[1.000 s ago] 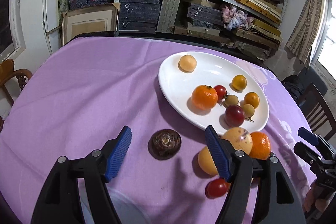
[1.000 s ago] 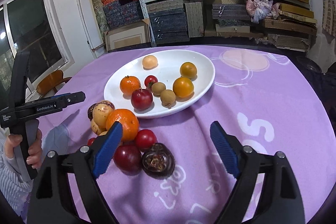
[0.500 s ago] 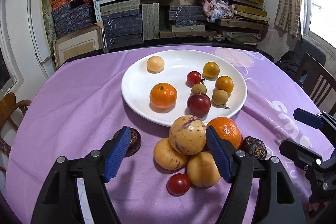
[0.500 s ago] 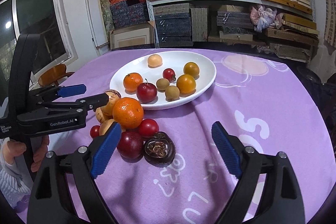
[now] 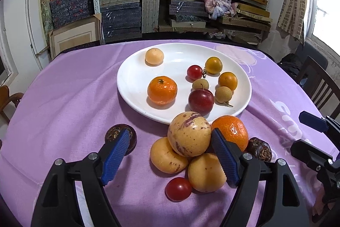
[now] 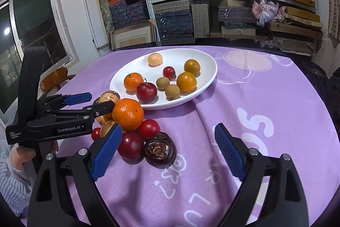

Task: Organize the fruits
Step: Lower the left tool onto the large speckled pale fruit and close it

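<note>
Left hand-held gripper (image 5: 170,154) hovers with its blue pads wide, and its jaws have just been opening further; the striped yellow melon (image 5: 189,133) and two plain yellow fruits (image 5: 167,155) show between the pads, but neither pad presses on them. A second ago this gripper framed a lone dark brown fruit (image 5: 120,136) on bare cloth; now that fruit sits behind the left pad, and the pile of loose fruit fills the gap instead. Just beyond the right pad lies a loose orange (image 5: 230,130), touching the melon, with a small red tomato (image 5: 178,188) nearest the camera.

Right hand-held gripper (image 6: 167,152) also stands wide and empty, almost where it was before, its left pad beside a red plum (image 6: 130,146) and another dark brown fruit (image 6: 160,149).

Beyond the pile, the white plate (image 5: 131,82) rests on the desk's purple cloth (image 5: 74,95), carrying an orange, a plum, a red tomato, a pale fruit, two yellow-orange fruits and two small brown fruits, arranged as before.
</note>
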